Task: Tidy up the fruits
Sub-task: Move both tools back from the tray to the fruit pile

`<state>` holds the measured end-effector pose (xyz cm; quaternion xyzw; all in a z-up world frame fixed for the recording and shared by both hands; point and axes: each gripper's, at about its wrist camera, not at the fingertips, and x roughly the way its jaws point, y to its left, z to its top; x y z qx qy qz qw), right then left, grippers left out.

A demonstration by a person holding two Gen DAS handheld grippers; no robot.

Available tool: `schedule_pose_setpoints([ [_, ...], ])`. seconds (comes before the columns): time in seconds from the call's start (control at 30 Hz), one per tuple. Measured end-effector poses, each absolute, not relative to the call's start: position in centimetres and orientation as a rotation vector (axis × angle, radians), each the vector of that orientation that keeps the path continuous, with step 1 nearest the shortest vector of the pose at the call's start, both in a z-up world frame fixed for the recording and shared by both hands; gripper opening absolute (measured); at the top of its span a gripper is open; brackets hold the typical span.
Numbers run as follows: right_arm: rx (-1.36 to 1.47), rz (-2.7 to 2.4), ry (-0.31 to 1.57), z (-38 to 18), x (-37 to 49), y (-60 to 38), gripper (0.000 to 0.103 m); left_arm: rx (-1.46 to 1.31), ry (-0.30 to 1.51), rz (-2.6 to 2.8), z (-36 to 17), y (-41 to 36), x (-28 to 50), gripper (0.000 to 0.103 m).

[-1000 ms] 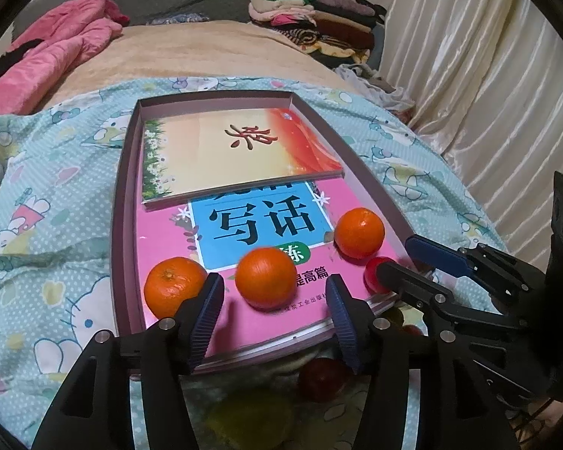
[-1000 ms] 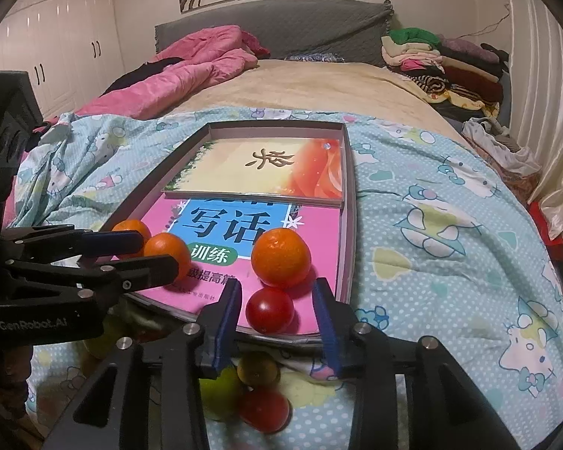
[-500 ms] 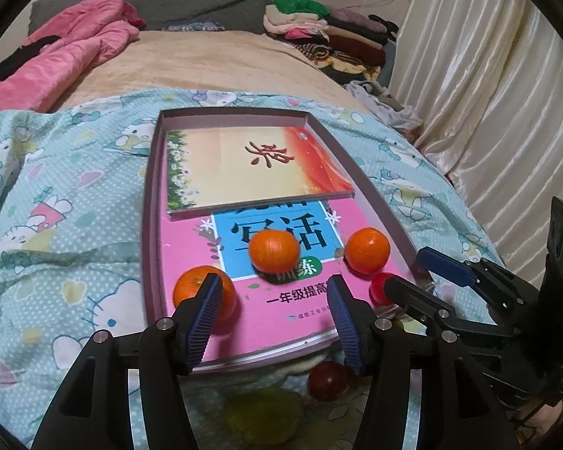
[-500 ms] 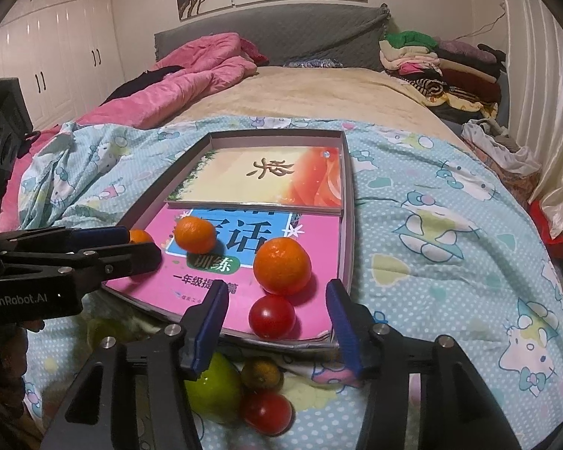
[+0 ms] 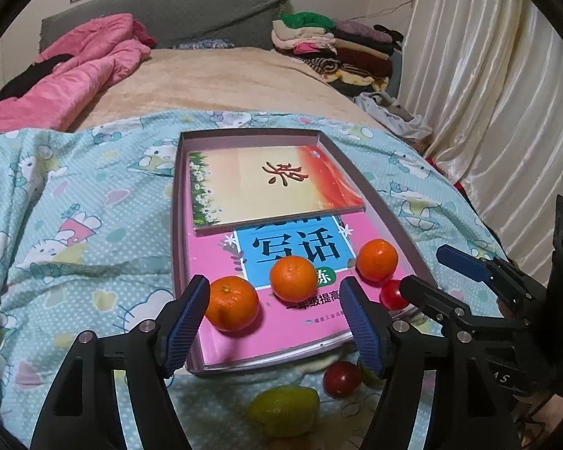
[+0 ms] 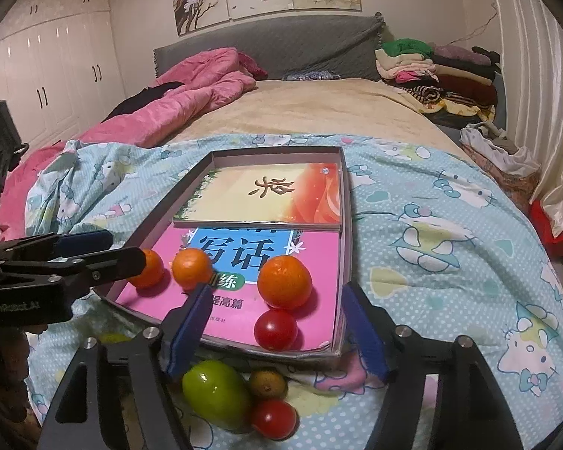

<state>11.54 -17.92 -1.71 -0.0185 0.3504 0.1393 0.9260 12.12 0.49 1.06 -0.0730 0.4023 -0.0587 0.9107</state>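
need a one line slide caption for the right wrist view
Open right gripper over a boxed pink book holding three oranges and a tomato; more fruit on the bedspread.

A bed under a light-blue cartoon-print quilt [image 6: 450,232] carries a shallow grey cardboard tray [image 6: 347,225], a green oval fruit [image 6: 216,393], a red tomato [image 6: 274,418] and a crumpled pink duvet [image 6: 176,105].

Glossy paper book [image 5: 281,300] covers; dimpled matt orange [image 5: 232,303] skins; shiny smooth tomato [image 6: 275,329]; soft printed cloth quilt [image 5: 75,225].
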Motion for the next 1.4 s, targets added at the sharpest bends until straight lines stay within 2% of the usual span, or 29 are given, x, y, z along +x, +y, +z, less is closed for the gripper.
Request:
schedule_pose_setpoints([
  [0.1, -0.03, 0.278, 0.715, -1.6, 11.5, -18.1, 0.072, -0.161, 0.828, -0.109, 1.1, 0.8, 12.1, 0.074],
  [0.2, -0.028, 0.266, 0.706, -1.4, 11.4, -18.2, 0.078, -0.185, 0.833, -0.098, 1.1, 1.3, 12.0, 0.078],
  [0.63, 0.013, 0.264, 0.633, 0.0, 10.9, -18.8, 0.086, -0.193, 0.821, -0.078, 1.7, 1.9, 11.4, 0.078],
  [1.4, 0.023, 0.284, 0.576, 1.4, 9.6, -19.1, 0.089, -0.221, 0.803, -0.058, 2.8, 3.4, 10.2, 0.078],
])
